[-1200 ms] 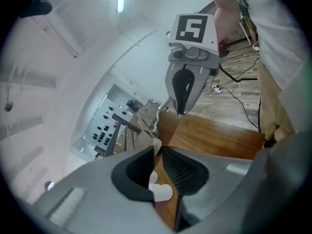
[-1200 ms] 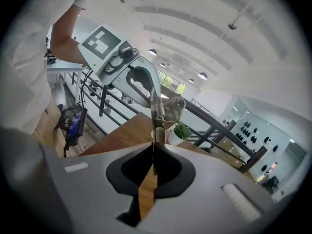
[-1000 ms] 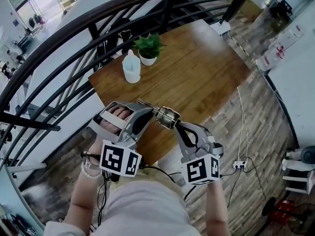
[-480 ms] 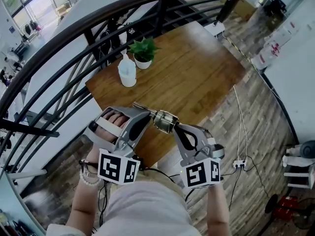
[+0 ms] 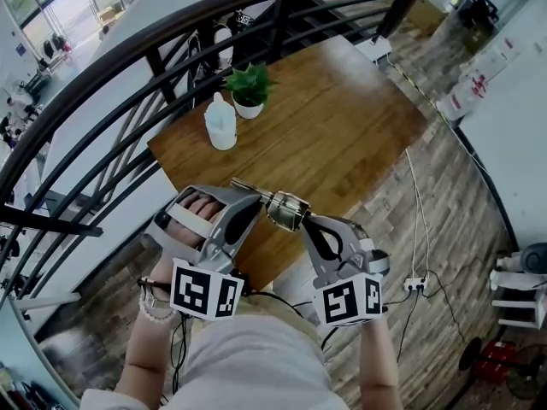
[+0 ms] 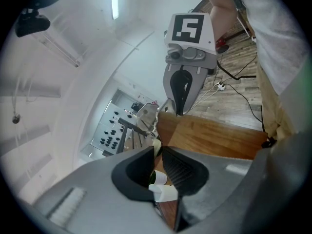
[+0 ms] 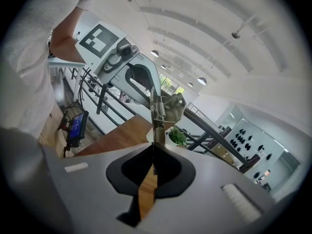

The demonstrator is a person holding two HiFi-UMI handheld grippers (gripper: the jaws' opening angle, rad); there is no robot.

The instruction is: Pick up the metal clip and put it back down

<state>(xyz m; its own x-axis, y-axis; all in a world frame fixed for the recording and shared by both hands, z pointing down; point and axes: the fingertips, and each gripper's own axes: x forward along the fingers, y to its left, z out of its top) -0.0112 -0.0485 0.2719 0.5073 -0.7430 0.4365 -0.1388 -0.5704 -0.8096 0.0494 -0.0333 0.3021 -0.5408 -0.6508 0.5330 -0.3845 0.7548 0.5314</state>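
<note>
The metal clip (image 5: 287, 207) is a shiny spring clamp held in the air above the near edge of the wooden table (image 5: 342, 118). My right gripper (image 5: 301, 219) is shut on its thin end. In the right gripper view the clip (image 7: 168, 106) stands straight up out of the closed jaws (image 7: 154, 147). My left gripper (image 5: 256, 196) is right beside the clip, with its tip at the clip's far side. Its jaws (image 6: 157, 150) stand a narrow slit apart and hold nothing. The clip (image 6: 145, 113) shows beyond them.
A pale blue bottle (image 5: 220, 122) and a small potted plant (image 5: 249, 88) stand at the table's far left corner. A dark curved railing (image 5: 128, 49) runs behind and to the left of the table. Cables and a power strip (image 5: 416, 285) lie on the wood-pattern floor to the right.
Both grippers and the clip shifted slightly left in the view a second ago. Nothing has moved in the last half second, and the hold on the clip is the same.
</note>
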